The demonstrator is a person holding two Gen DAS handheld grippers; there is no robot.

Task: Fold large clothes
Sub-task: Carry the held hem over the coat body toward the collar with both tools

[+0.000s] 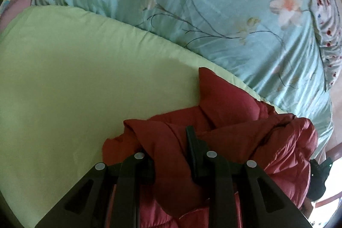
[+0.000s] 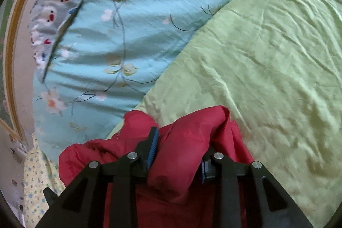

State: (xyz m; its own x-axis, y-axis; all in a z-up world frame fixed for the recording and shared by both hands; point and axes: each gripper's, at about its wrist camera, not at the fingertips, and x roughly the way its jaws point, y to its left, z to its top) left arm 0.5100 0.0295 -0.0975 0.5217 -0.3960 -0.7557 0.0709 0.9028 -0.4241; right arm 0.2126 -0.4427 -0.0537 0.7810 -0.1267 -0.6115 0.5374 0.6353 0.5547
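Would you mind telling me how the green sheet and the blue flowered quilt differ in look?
The green sheet is plain, with no pattern; the blue flowered quilt carries pale blossoms and thin dark stems. In the right wrist view the sheet looks matte with fine crinkles, while the quilt has a satiny sheen with long folds. The red jacket rests on the sheet, not on the quilt. Both are spread bedding, lying side by side.

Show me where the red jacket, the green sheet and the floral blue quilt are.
red jacket (image 2: 177, 153): right wrist view, bunched fold.
green sheet (image 1: 74, 78): left wrist view, smooth middle.
floral blue quilt (image 1: 192, 3): left wrist view, branch print.
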